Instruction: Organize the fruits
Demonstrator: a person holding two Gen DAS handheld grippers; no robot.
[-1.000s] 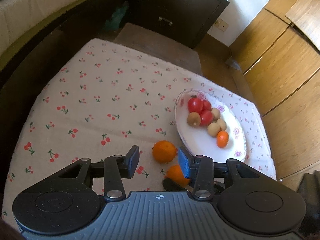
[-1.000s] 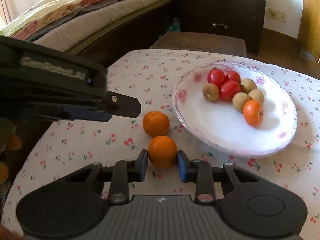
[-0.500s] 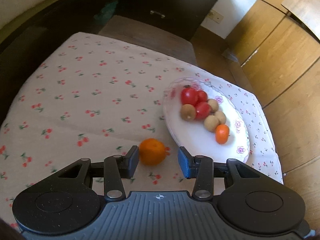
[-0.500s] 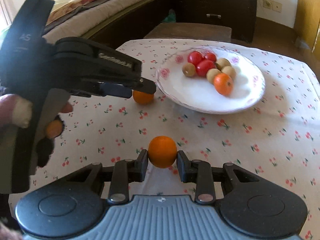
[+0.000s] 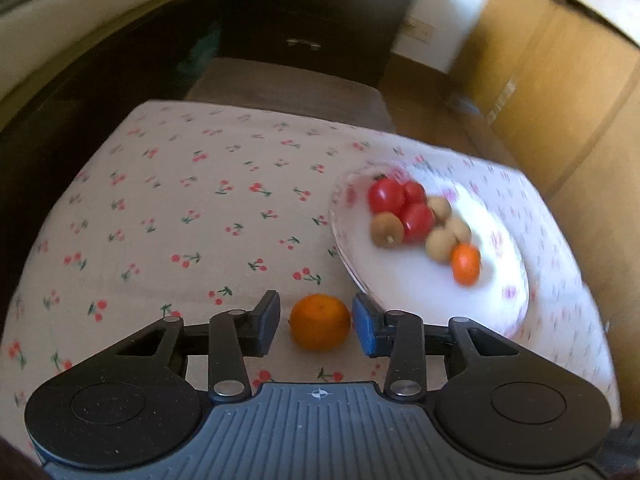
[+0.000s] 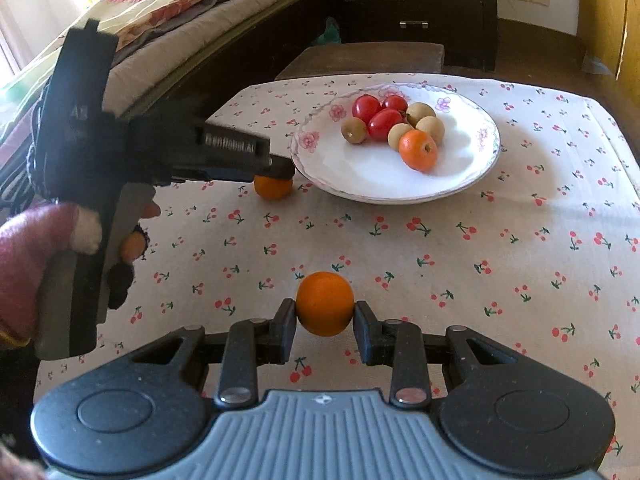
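R gripper point(image 6: 325, 326): fingers clamped on an orange point(image 6: 325, 304), held clear above the surface point(image 6: 440, 240), approx 6 o'clock from the plate point(image 6: 460, 184). L gripper point(image 5: 316, 322): fingers closing w/ a 2nd orange point(image 5: 320, 322) between them; the blue pad at 3 o'clock looks just at the fruit, the black one at 9 o'clock shows a gap, so not gripped yet. That orange sits on the cherry-print cloth just beside the plate rim, approx 7 o'clock of plate in R wrist view. Plate holds 3 red tomatoes point(image 6: 366, 107), 4 brown round fruits point(image 6: 354, 131), 1 small orange point(image 6: 418, 150), all bunched at the far side. L wrist view partly motion-blurred. A hand in a red sleeve point(image 6: 24, 256) holds the L gripper.
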